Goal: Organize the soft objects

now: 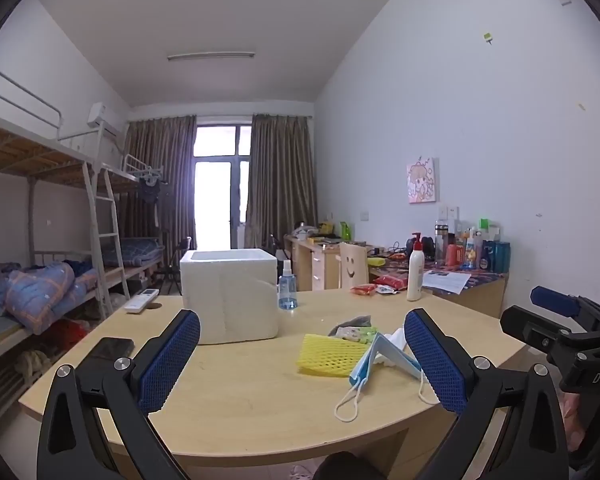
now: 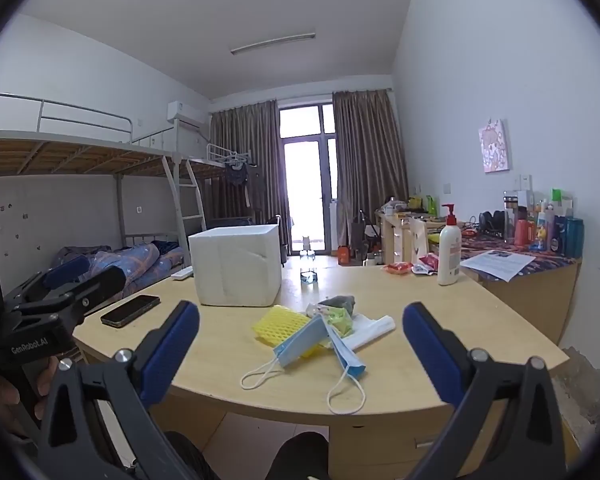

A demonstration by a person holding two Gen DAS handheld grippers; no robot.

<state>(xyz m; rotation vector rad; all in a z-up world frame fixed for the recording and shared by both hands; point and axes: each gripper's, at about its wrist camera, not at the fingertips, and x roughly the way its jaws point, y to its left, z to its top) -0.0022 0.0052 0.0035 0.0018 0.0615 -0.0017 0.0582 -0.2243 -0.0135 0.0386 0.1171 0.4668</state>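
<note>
While both grippers hang over the near edge of the table, the scene reads from left to right as follows.

Left gripper [image 1: 302, 354]: fills the bottom of the left wrist view, its blue pads spread wide with nothing between them.

Phone [image 1: 110, 350]: lies flat at the lower left of that view, near the table's left edge.

Remote [image 1: 141, 300]: sits left of centre, behind the phone and beside the box.

Box [image 1: 230, 294]: white foam, open at the top, stands at centre on the table [image 1: 260, 408].

Spray bottle [image 1: 287, 292]: stands upright just right of the box.

Yellow net [image 1: 330, 354]: foam mesh lying flat, right of centre.

Cloth [image 1: 354, 328]: small grey and green bundle right behind the yellow net, touching it.

Mask [image 1: 370, 368]: blue, folded into a tent, leaning on the net's right end, its ear loops trailing toward the near edge.

White bag [image 2: 370, 330]: crumpled plastic under the mask's right side.

Lotion bottle [image 1: 415, 268]: white with a red pump, upright at the right.

Right gripper [image 2: 300, 344]: bottom of the right wrist view, pads spread wide and empty, the mask lying beyond them.
</note>
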